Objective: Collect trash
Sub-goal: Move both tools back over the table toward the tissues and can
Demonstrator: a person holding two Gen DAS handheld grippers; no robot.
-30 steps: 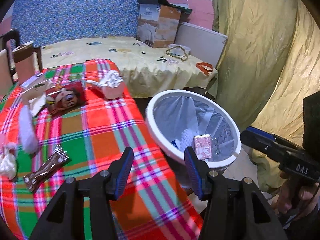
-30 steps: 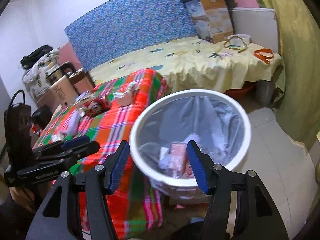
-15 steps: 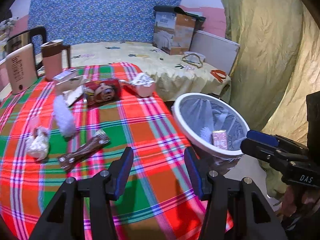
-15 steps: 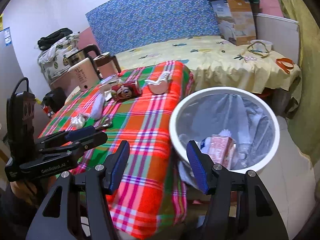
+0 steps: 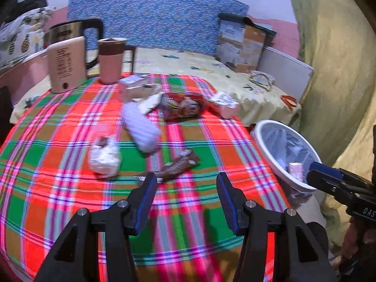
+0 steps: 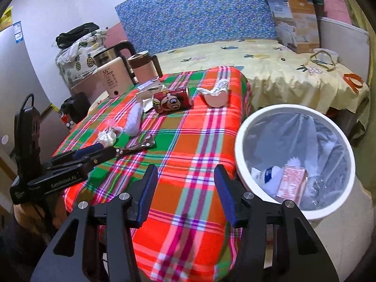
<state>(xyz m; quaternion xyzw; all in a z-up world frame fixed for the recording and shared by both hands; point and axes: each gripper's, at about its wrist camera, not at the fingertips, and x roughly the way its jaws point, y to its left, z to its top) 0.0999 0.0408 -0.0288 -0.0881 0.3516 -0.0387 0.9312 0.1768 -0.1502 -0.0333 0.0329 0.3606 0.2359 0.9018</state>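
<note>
On the plaid tablecloth [image 5: 58, 122] lie a brown wrapper [image 5: 179, 165], a crumpled white tissue [image 5: 104, 156], a white foam roll [image 5: 141, 127], a red cartoon can [image 5: 182, 107] and a white cup [image 5: 224, 104]. My left gripper [image 5: 185, 201] is open and empty, just short of the wrapper. The white bin [image 6: 296, 159] with a clear liner stands right of the table and holds a pink carton [image 6: 292, 183] and white trash. My right gripper [image 6: 185, 192] is open and empty over the table's near edge, left of the bin. The can [image 6: 172, 101] and wrapper [image 6: 138, 146] also show there.
A kettle [image 5: 67, 63] and a pink jug [image 5: 111, 60] stand at the table's far left. A bed with a yellow sheet [image 6: 270, 70] and a cardboard box [image 6: 296, 23] lies behind. A yellow curtain [image 5: 333, 58] hangs at the right.
Both grippers have swung left from over the bin towards the table. The left one now faces the wrapper and tissue. A pink carton lies in the bin throughout.
</note>
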